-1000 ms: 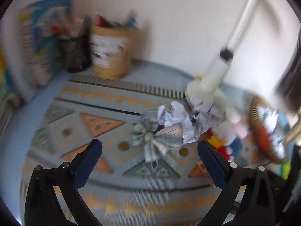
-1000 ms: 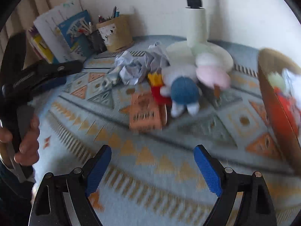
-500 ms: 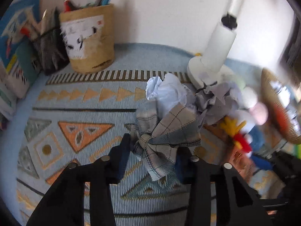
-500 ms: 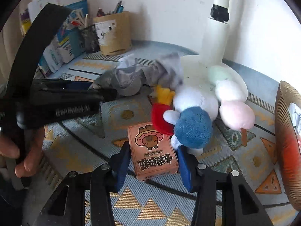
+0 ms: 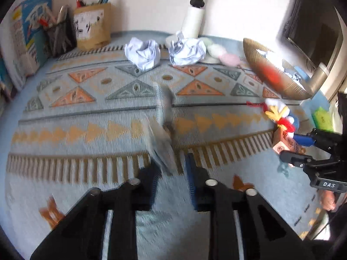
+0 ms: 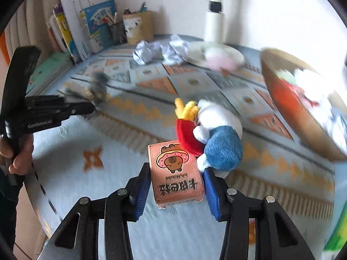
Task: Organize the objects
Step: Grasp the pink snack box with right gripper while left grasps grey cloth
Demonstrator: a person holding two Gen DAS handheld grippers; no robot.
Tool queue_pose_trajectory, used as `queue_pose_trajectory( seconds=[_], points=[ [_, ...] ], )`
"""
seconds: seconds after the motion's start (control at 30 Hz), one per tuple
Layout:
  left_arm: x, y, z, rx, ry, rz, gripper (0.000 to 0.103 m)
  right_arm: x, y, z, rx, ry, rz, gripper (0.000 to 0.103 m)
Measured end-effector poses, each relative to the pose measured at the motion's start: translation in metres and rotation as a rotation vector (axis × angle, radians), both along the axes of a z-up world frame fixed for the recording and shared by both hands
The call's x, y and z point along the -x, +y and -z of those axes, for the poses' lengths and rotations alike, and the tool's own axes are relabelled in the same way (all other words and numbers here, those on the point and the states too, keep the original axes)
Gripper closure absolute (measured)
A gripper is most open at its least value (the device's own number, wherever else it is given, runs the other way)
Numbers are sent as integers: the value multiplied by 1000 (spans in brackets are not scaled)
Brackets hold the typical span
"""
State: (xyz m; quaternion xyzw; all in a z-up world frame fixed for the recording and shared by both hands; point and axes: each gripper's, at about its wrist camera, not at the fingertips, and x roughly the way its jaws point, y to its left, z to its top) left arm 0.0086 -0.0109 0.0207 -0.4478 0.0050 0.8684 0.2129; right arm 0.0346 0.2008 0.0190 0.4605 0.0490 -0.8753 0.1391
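The right gripper (image 6: 176, 186) clamps an orange card box (image 6: 176, 174) by its two long sides above the patterned tablecloth (image 6: 151, 112), the box's long axis running straight ahead along the fingers and its far end touching a white, blue and red plush toy (image 6: 216, 136). The left gripper (image 5: 171, 173) is nearly closed on a motion-blurred grey checked cloth (image 5: 162, 138), which stretches forward away from the fingers over the cloth-covered table. Two crumpled paper balls (image 5: 143, 53) lie side by side at the far edge, near the white lamp base (image 6: 216, 52) and left of the wicker basket (image 5: 275, 78).
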Motion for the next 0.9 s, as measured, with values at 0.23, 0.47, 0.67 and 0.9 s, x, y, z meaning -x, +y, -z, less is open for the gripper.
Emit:
queue_pose_trajectory(
  seconds=[0.23,0.47,0.67,0.9],
  points=[
    [-23,-29,-13,-3,44,-143,15,-19,30,3,123,-40,-13,53],
    [23,-20,-16,16,36,-138,13,-26,39,3,236,-66,-33,35],
    [34,10,5,149,7,-104,34,-22,22,3,129,-63,-59,34],
    [15,-7,-7,112,47,-168,88,-50,-27,2,-5,30,-185,62]
  ],
)
